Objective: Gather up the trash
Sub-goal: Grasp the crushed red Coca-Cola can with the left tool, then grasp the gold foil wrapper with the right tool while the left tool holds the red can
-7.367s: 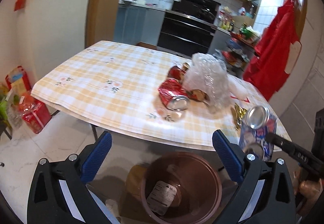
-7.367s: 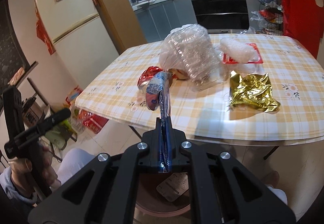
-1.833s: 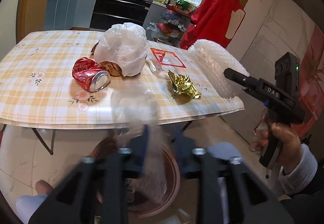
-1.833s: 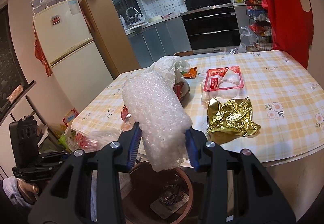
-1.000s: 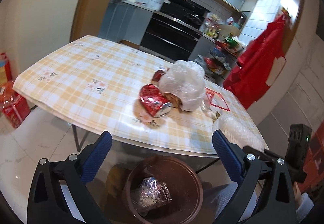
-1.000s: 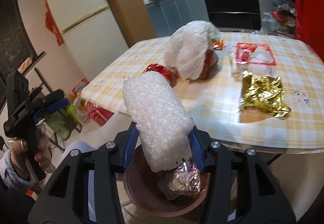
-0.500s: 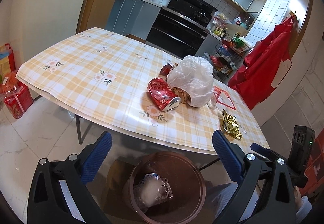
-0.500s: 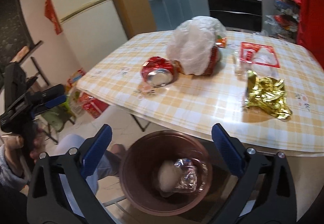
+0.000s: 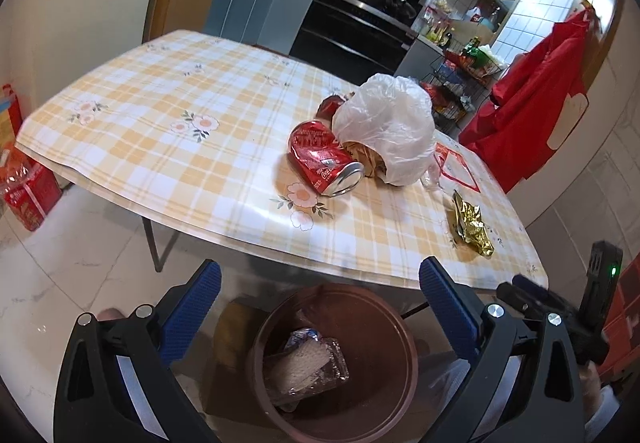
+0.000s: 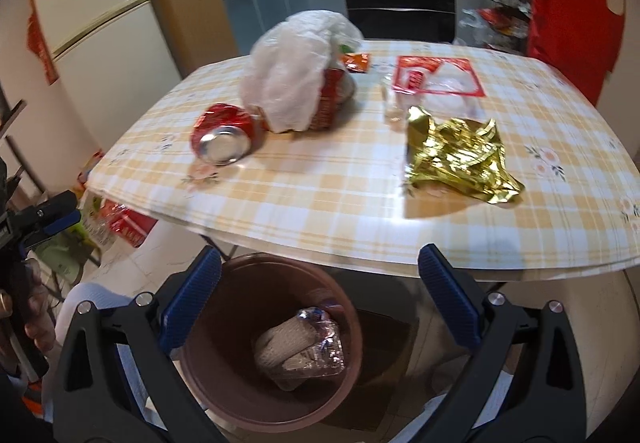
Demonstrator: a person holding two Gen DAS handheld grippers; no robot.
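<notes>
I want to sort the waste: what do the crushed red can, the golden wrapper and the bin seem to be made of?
Crushed red can: probably aluminium, with a shiny silver end and dents.
Golden wrapper: seemingly metallised foil, with mirror-like creases.
Bin: likely smooth brown plastic, slightly glossy.

Left gripper hangs wide open over the brown bin, wrappers inside; crushed red can and gold foil lie on the table.

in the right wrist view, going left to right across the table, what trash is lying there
crushed red can → white plastic bag → red-edged clear wrapper → gold foil wrapper
</notes>
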